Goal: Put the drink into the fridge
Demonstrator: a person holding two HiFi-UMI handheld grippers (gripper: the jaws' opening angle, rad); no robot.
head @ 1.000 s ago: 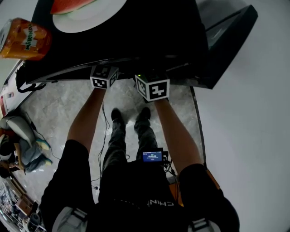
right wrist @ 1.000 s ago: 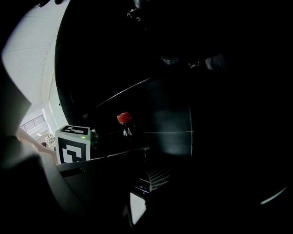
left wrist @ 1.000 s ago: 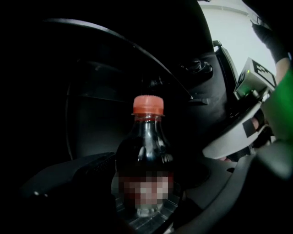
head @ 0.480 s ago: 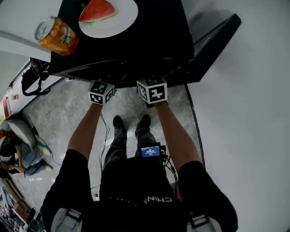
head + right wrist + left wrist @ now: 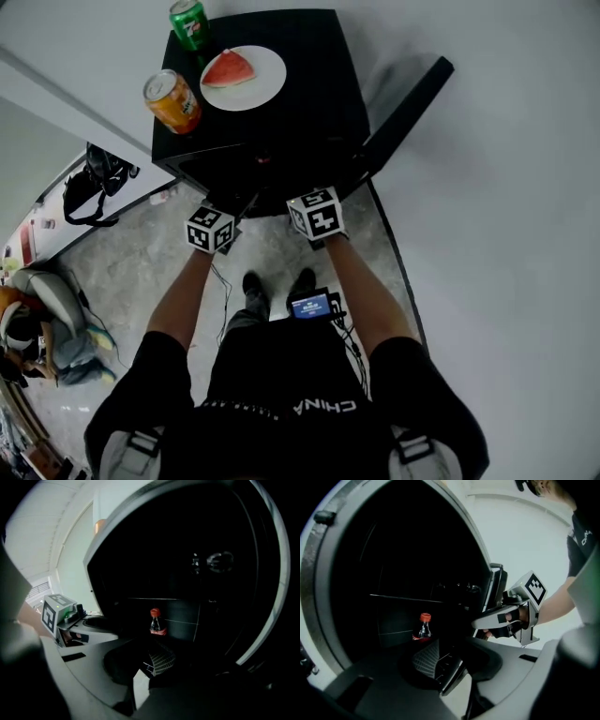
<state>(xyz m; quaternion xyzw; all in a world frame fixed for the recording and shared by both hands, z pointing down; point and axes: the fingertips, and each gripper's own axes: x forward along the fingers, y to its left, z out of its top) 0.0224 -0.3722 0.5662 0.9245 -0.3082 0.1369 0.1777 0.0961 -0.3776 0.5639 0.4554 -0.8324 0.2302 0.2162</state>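
Observation:
A small cola bottle (image 5: 423,629) with a red cap stands upright deep inside the dark open fridge (image 5: 281,112); it also shows in the right gripper view, as the bottle (image 5: 156,623). My left gripper (image 5: 436,662) hovers in front of the opening, well short of the bottle. Its jaws have just been closing, stand a little apart, and hold nothing. My right gripper (image 5: 152,665) hangs beside it at the opening, also empty as far as I see. It is too dark to read its jaw gap. In the head view the left gripper (image 5: 217,223) and right gripper (image 5: 314,211) sit side by side before the fridge front.
The fridge door (image 5: 403,108) swings open to the right. On the fridge top stand an orange can (image 5: 172,100), a green can (image 5: 190,23) and a plate (image 5: 267,84) with a watermelon slice. A black bag (image 5: 94,183) lies on the floor at left.
The head view has drawn back, so the whole fridge top now shows. Both grippers have come back out of the fridge front and stand apart from its edge.

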